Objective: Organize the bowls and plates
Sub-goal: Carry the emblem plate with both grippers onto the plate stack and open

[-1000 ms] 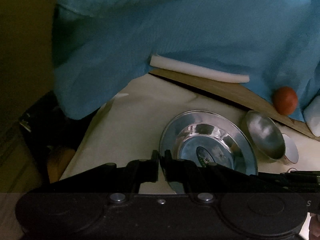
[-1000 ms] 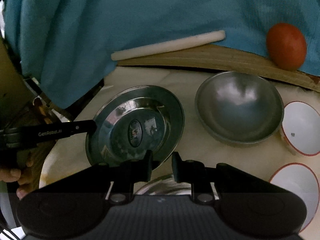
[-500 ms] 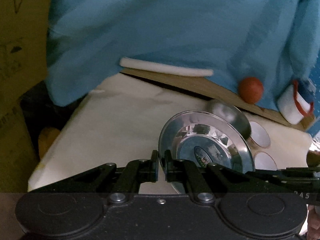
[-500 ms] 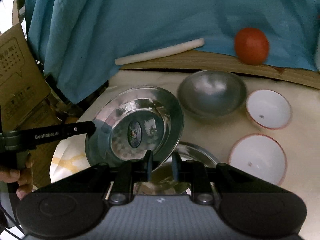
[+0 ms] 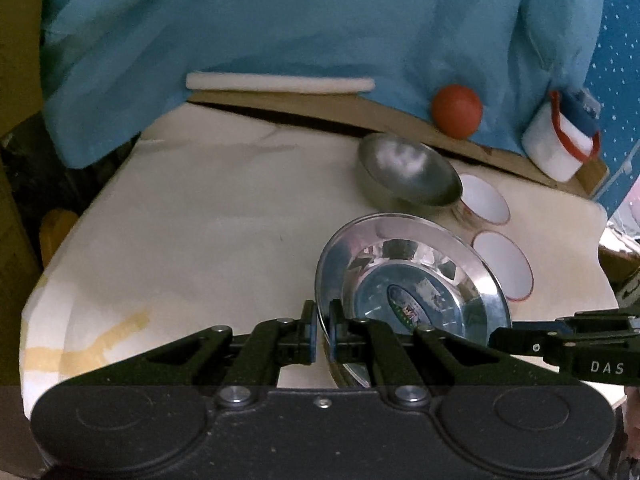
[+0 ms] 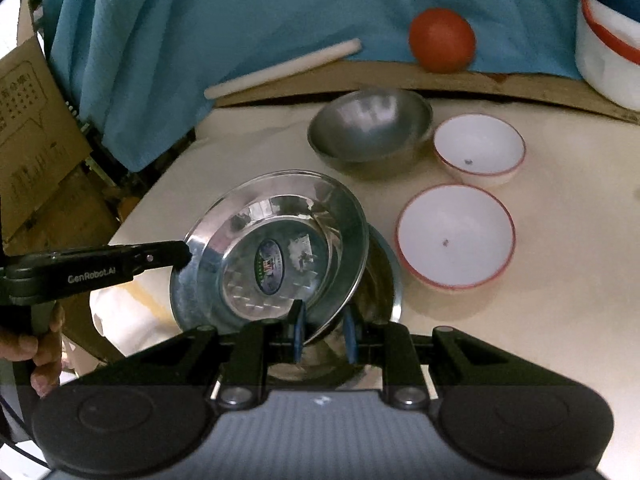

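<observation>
The left gripper (image 5: 323, 334) has its jaws clenched on the near-left rim of a steel plate (image 5: 408, 280), which is held tilted above the desk (image 5: 200, 232). Across that plate, the right gripper (image 6: 322, 334) has the opposite rim between its jaws; the left pad is against the rim, but whether the right pad presses on it cannot be told. Directly beneath the lifted plate a second steel plate (image 6: 384, 280) lies flat on the desk, its edge showing to the right.

The held plate is round and shallow, with a broad, polished rim and an oval sticker at its centre. To its right sits a white bowl with a red rim (image 6: 455, 236), smooth and glossy, and a smaller white bowl (image 6: 479, 149) of the same kind lies further back. Beside that one stands a deep, dull-grey metal bowl (image 6: 370, 126). The desk is covered in pale cream sheeting. At its far edge a red ball (image 6: 442, 40) and a white foam rod (image 6: 280, 68) rest against blue cloth (image 6: 240, 8).
</observation>
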Demonstrator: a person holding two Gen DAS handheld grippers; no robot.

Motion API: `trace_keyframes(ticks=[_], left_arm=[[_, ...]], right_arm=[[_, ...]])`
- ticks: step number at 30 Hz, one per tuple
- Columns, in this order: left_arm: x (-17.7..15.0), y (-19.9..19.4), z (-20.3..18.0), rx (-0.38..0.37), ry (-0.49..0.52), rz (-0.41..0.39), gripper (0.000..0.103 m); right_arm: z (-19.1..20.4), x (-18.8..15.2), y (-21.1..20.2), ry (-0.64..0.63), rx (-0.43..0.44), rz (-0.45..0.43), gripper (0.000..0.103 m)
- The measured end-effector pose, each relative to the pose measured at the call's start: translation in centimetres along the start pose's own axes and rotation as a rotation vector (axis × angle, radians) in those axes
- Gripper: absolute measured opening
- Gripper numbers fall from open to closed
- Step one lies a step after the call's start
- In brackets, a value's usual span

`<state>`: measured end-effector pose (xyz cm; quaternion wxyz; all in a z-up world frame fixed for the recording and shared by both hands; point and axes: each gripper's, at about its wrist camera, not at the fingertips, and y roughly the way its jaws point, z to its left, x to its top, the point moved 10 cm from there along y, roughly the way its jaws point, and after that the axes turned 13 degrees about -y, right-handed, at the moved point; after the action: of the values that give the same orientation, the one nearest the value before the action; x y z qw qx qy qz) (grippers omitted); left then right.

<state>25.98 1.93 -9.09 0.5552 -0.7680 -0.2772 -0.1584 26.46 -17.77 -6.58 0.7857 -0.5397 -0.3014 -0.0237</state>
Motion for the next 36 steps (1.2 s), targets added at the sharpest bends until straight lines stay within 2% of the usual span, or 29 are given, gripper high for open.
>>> trace_keyframes(ticks=[14,29,36], left_arm=[[-1.8,0.7,-0.6,0.033,0.035,0.02,0.007],[-2.2,1.2,-0.7,0.048,0.042,0.021,0.007],[-2.4,1.4,-1.9,0.017,0.062,0.024,0.008]], right_arm=[[-0.6,-1.6,0.3,0.002,-0.006,0.047,0.023],[-0.6,-1.6,1.0,-0.008,-0.004,0.069,0.023],[-0.1,-1.8,1.3,-0.018,0.006,0.075,0.023]])
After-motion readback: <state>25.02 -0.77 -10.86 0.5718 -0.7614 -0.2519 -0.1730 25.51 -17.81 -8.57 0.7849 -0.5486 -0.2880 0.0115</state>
